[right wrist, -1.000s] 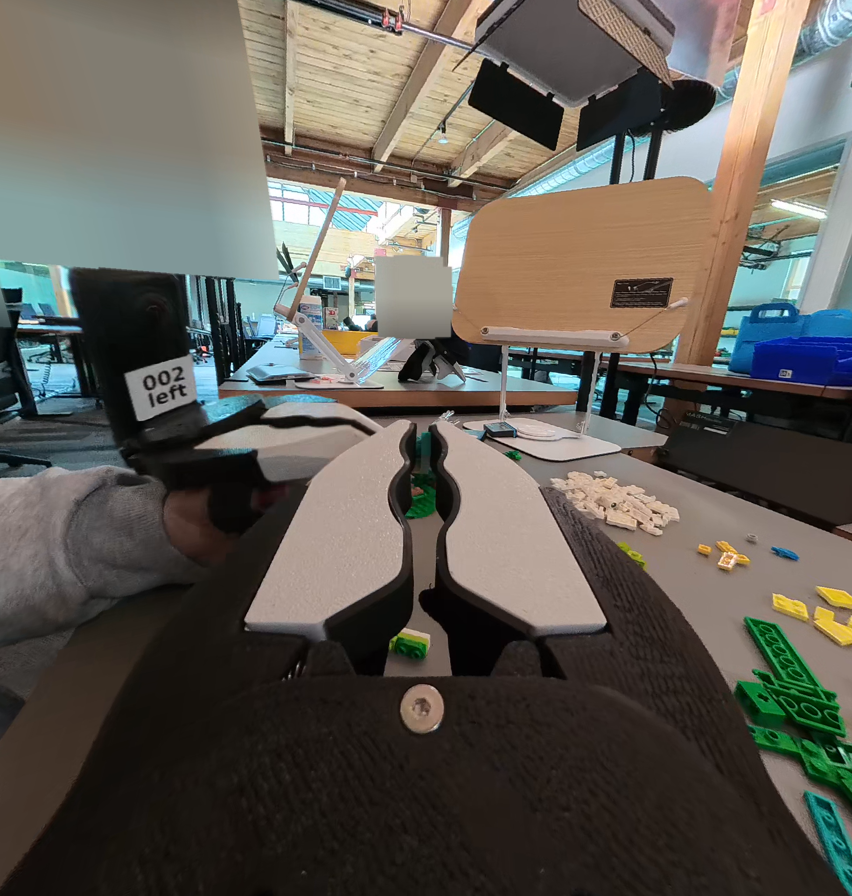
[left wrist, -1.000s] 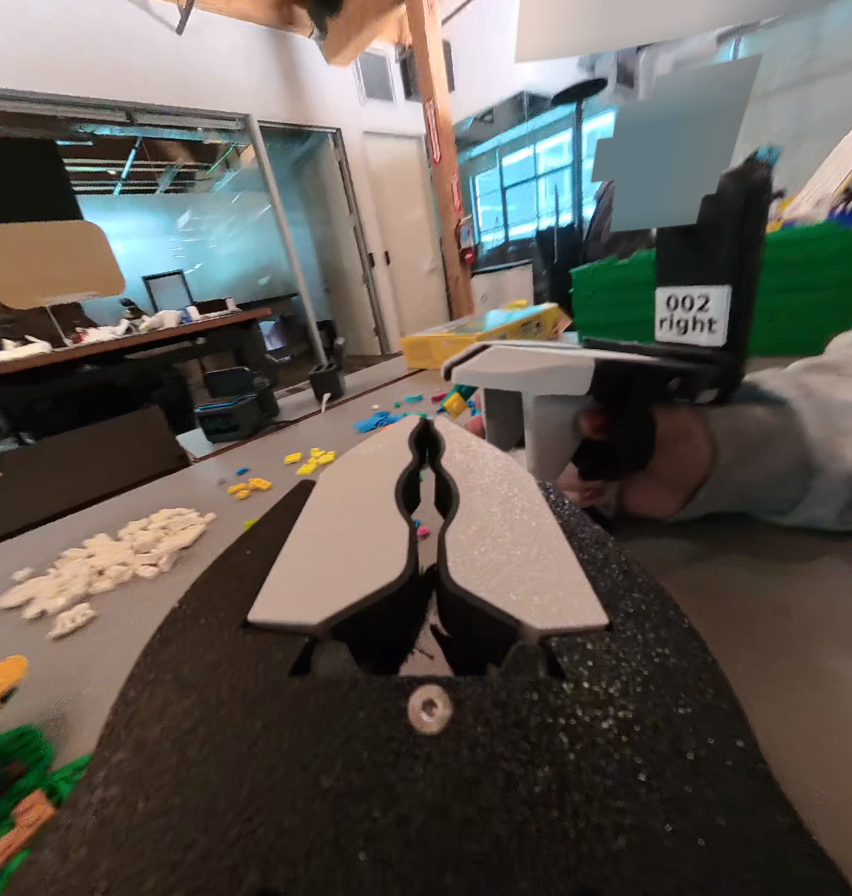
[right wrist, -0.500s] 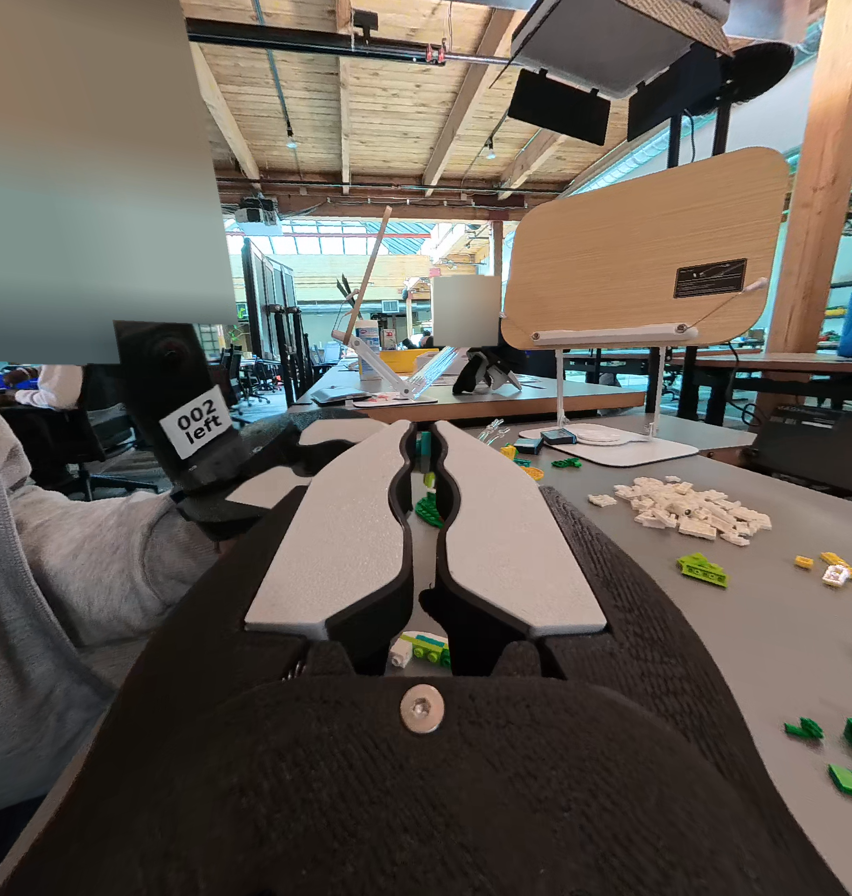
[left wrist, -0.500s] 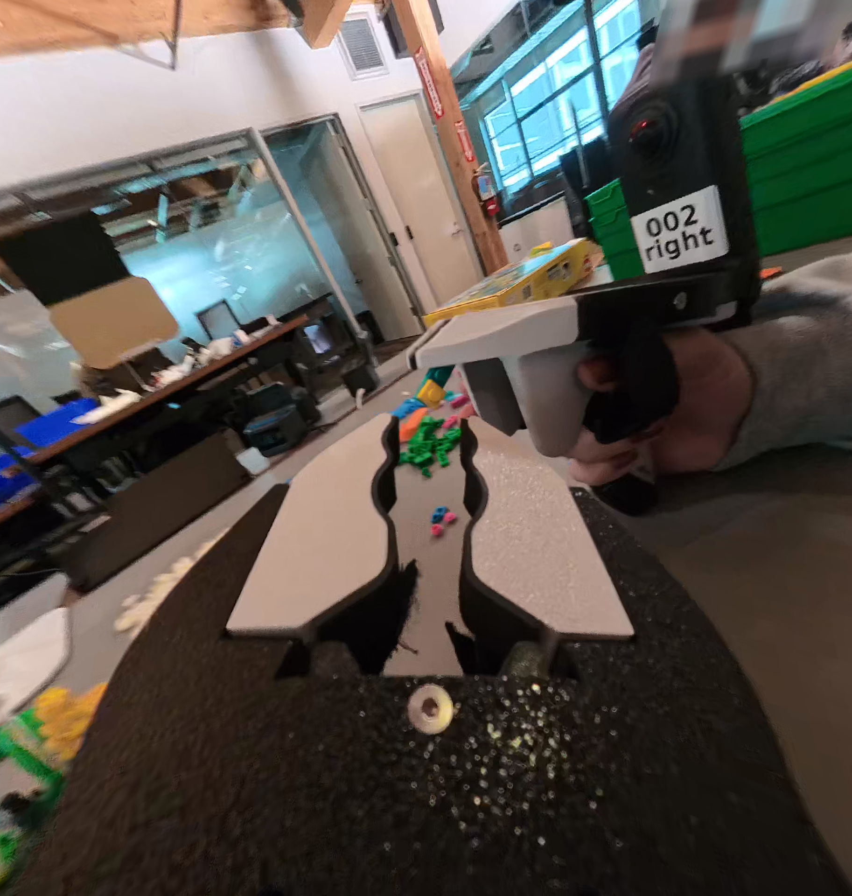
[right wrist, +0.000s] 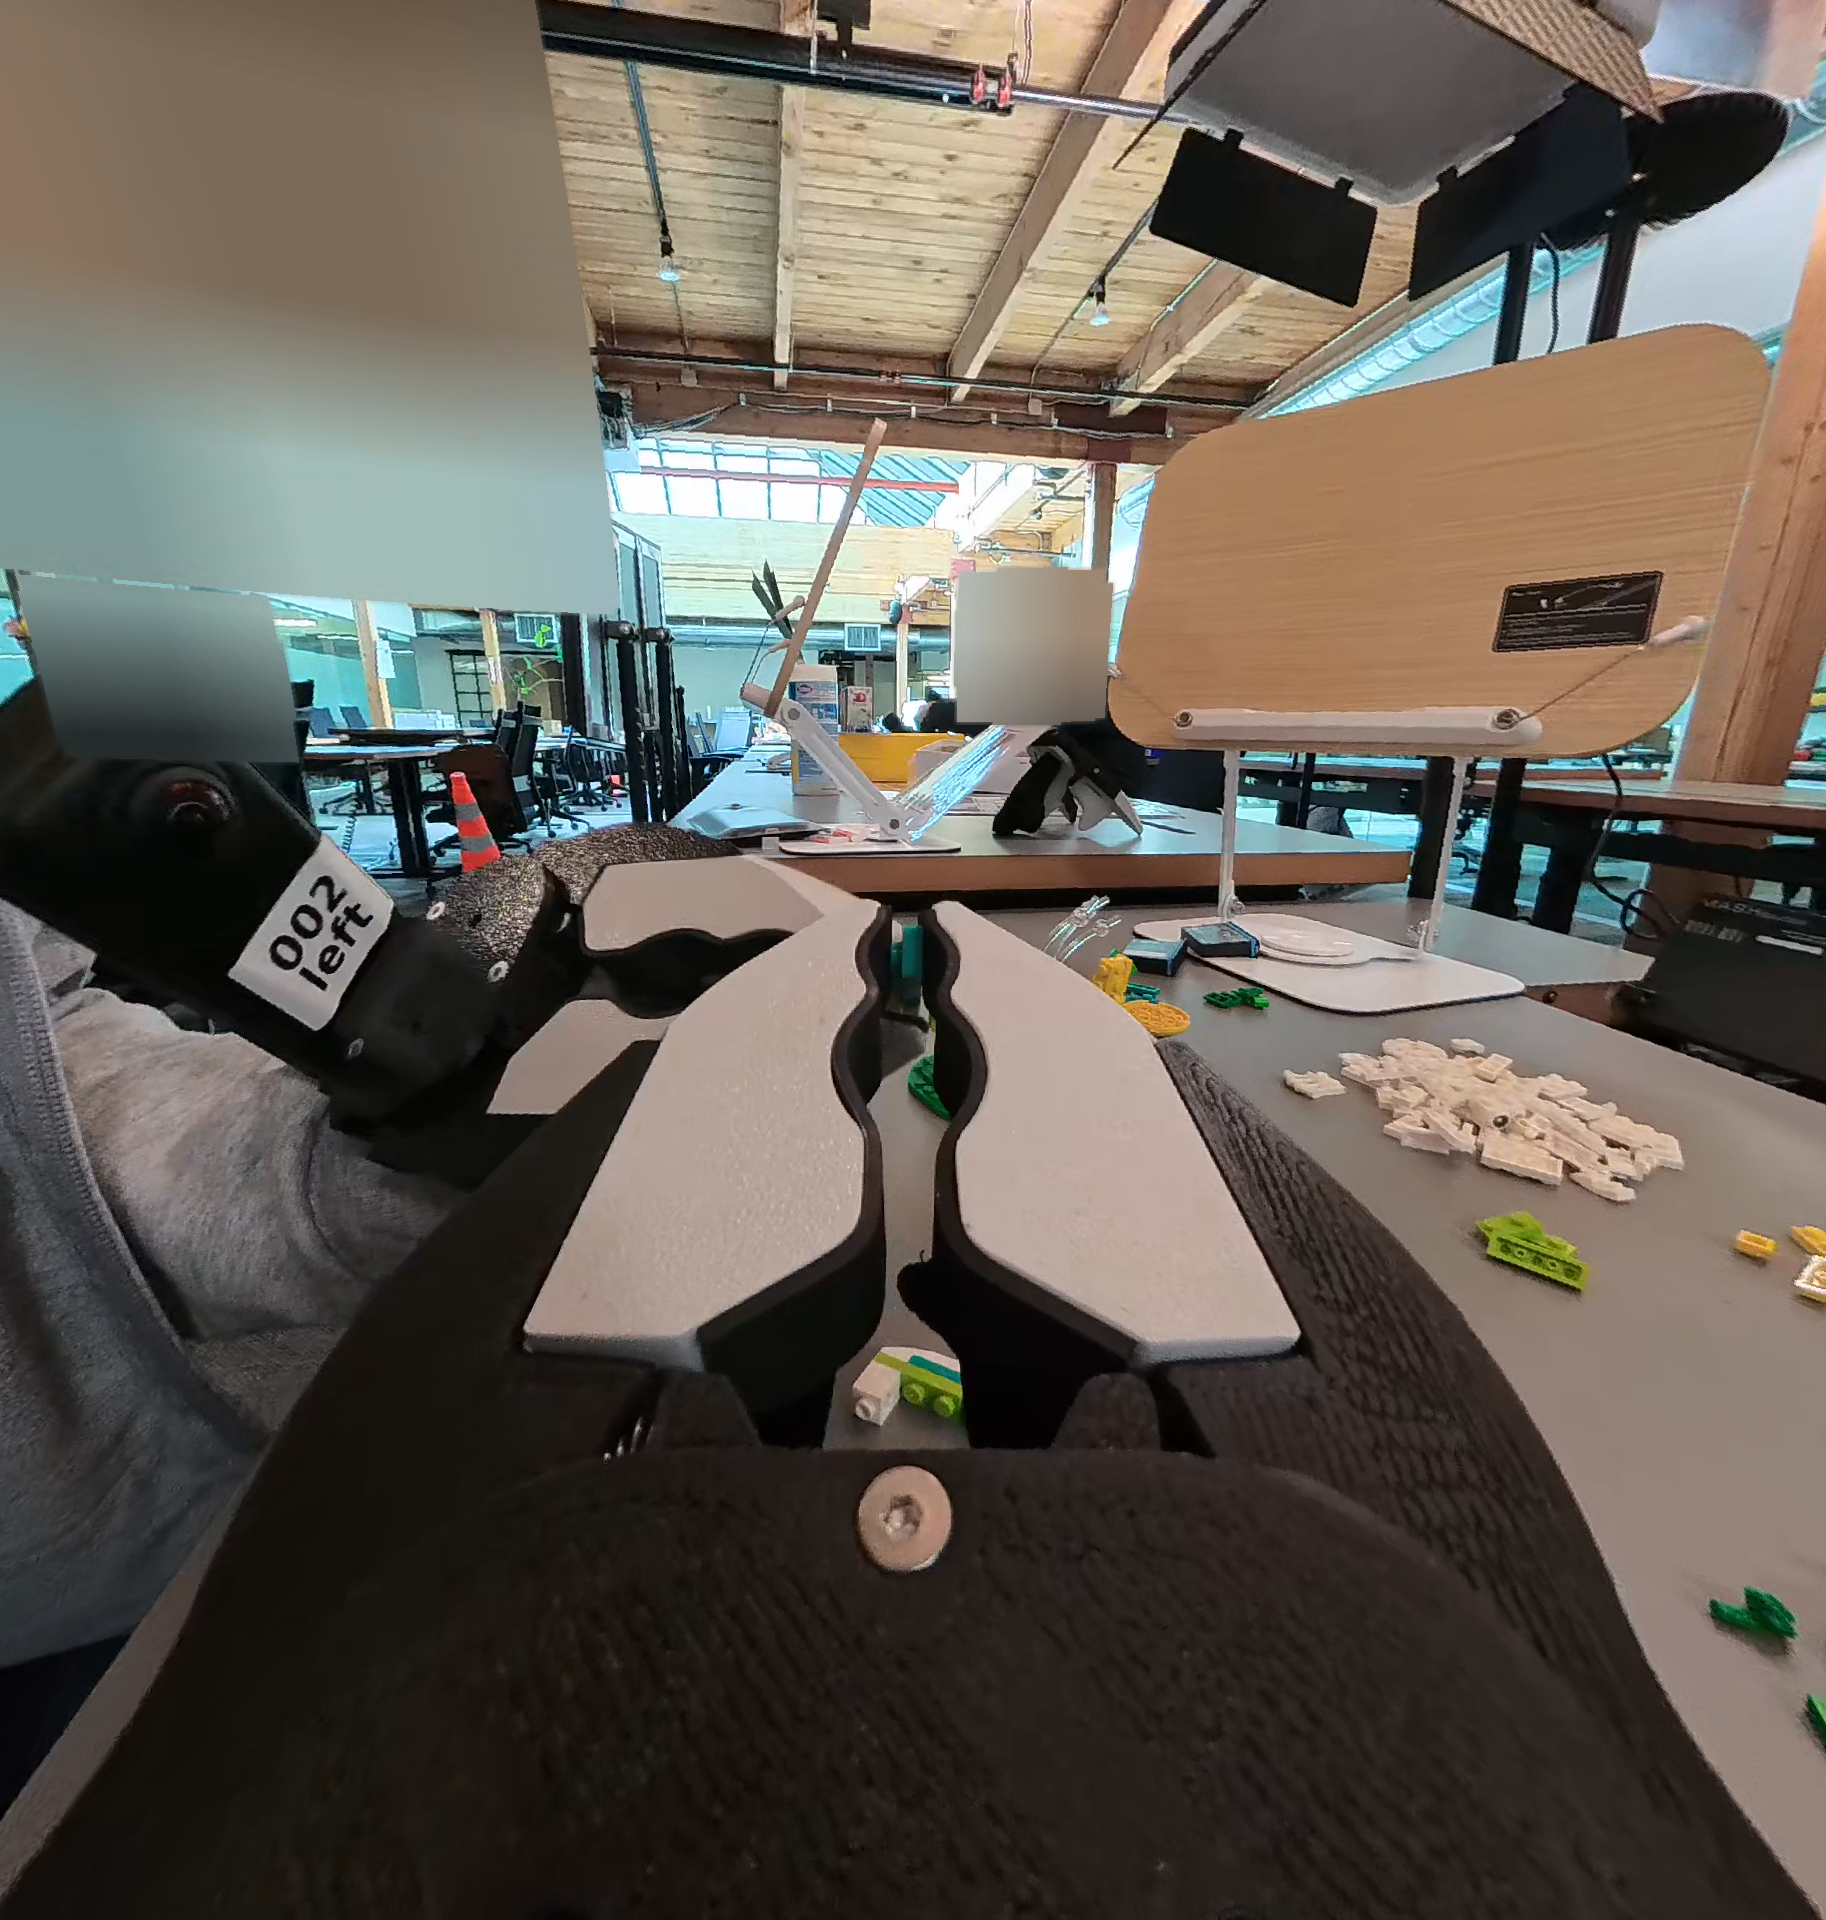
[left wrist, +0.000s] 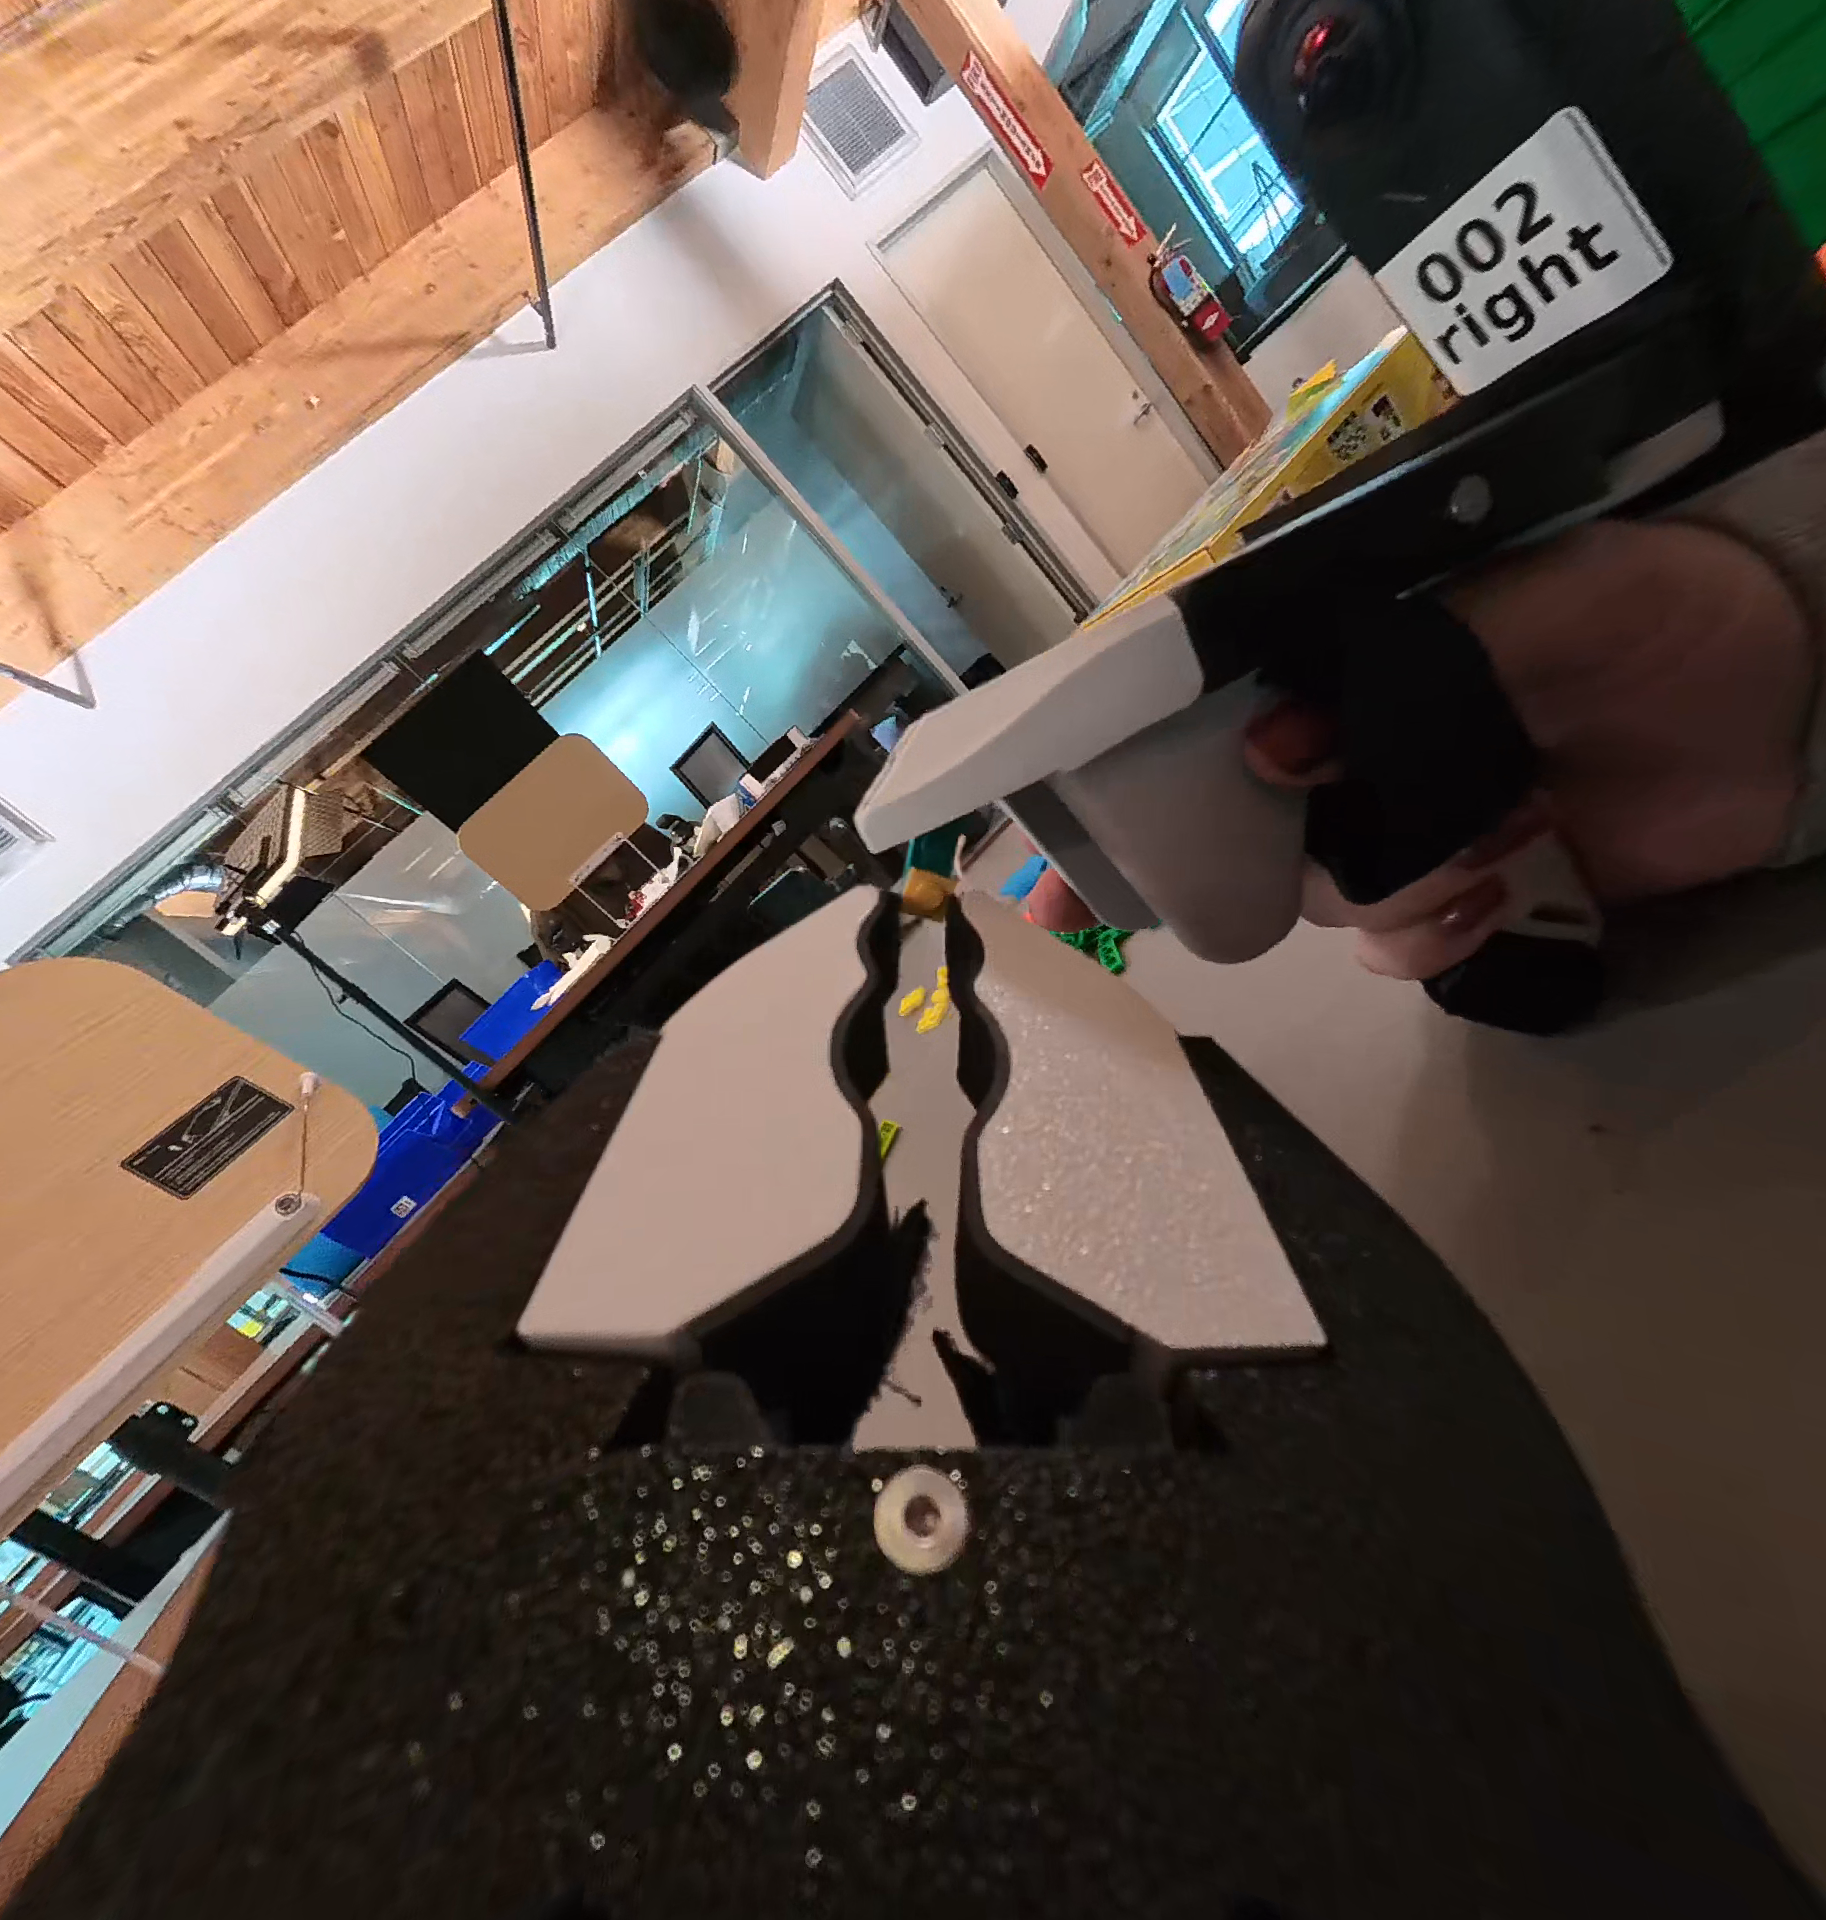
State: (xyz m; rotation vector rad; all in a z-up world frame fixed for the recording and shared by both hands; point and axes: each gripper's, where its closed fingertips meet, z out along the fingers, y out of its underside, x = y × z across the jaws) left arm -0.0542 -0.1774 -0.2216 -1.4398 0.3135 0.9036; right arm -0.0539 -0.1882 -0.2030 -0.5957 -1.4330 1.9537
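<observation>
Tilted since earlier, left hand-held gripper [left wrist: 924, 906] touches teal-yellow brick piece [left wrist: 930, 878].

Grey table [right wrist: 1511, 1382]. White brick pile [right wrist: 1501, 1117]. Lime-green piece [right wrist: 1532, 1252]. Yellow pieces [left wrist: 930, 1006]. Wood-grain board [right wrist: 1428, 551] bearing black label. Orange-and-grey striped cone [right wrist: 470, 823].

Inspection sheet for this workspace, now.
Surface: grey table, bare between brick heaps.
Job's things: teal brick and orange-yellow brick, both at the jaws.
Clutter: white brick pile, green bricks, lime piece.
Grippers: right gripper jaws shut on teal brick; left gripper jaws closed on orange-yellow brick.
Cables: nothing seen on the table.
Surroundings: wooden board on white stand, other desks, timber ceiling.
</observation>
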